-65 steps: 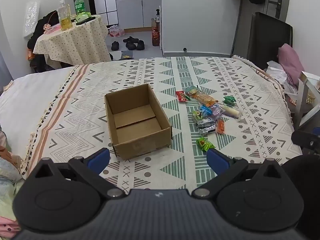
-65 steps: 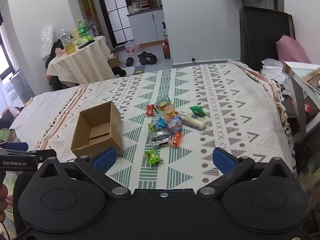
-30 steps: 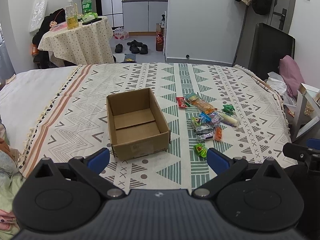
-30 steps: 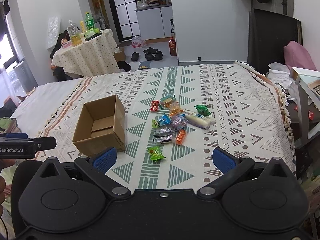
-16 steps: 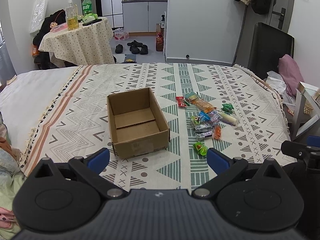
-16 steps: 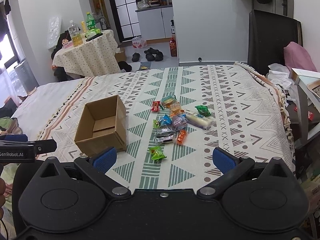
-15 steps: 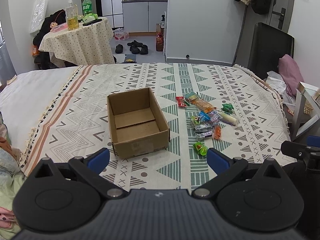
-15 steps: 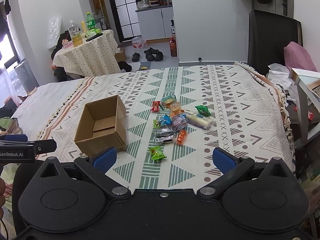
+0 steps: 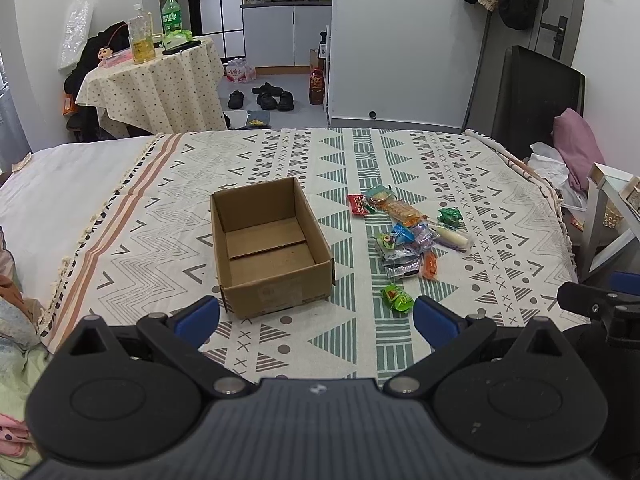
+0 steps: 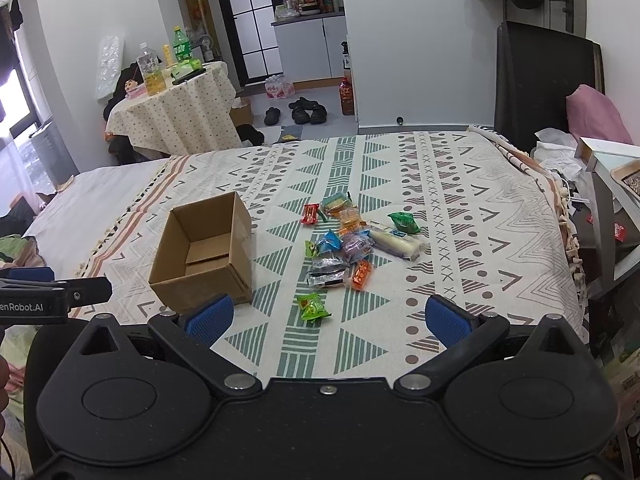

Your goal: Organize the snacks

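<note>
Patterned bed cover [image 9: 400,152] with open cardboard box [image 9: 272,246] and loose snacks [image 9: 404,240].

Box empty, just left of the snack pile; one green packet [image 10: 313,307] apart from the pile, nearest to the grippers. Left gripper [image 9: 316,316] and right gripper [image 10: 328,318] both above the near edge, jaws spread wide, nothing between the blue pads.

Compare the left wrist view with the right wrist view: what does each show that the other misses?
Only the left wrist view shows the cardboard box floor fully, bare of snacks. Only the right wrist view shows the window at far left. Both show the snack pile beside the box, a lone green packet nearest, and both grippers open, holding nothing.
</note>
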